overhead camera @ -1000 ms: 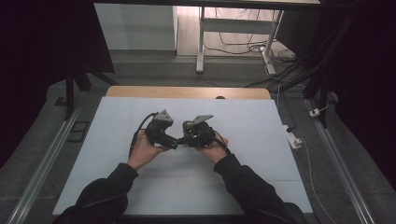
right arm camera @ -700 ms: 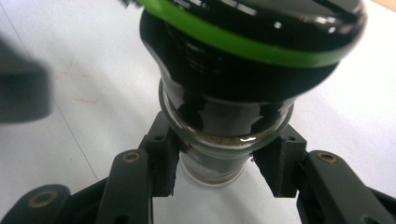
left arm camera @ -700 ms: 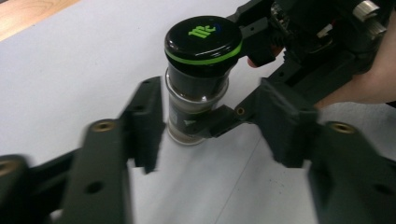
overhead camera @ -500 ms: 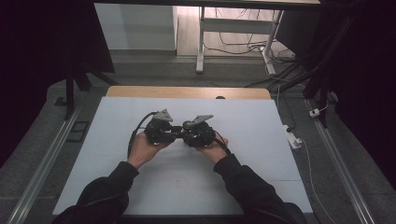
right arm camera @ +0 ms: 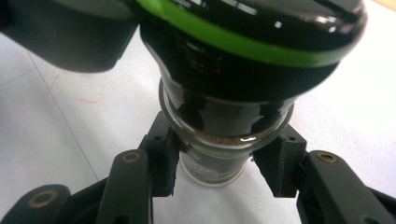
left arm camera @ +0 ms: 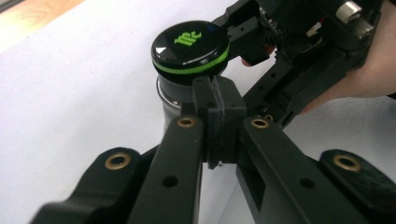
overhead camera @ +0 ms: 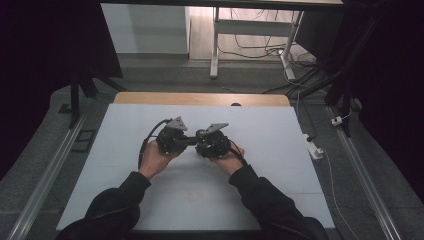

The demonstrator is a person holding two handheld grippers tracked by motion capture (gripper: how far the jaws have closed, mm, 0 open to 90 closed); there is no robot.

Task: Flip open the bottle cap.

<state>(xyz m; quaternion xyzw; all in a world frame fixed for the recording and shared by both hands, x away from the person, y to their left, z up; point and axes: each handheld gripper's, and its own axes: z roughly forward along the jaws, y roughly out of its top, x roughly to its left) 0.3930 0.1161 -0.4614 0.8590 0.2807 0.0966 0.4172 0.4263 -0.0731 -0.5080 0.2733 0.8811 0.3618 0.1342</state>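
The left gripper has just been closing its jaws, and in the left gripper view the pads now stand pressed together just below the black screw cap with the green ring, beside the neck, with nothing between them. That looks like a missed grab.

Moving right: the small clear glass jar of dark powder is pinched at its body by the right gripper, jaws clamped on either side of the glass, held just above the pale blue table mat.

The risk, as I read it: smooth round glass on narrow pads. If the left gripper goes for the cap and twists, the jar could spin or slide out and drop.

Room is generous. Bare mat lies all round both hands, with the edges well apart from the jar.
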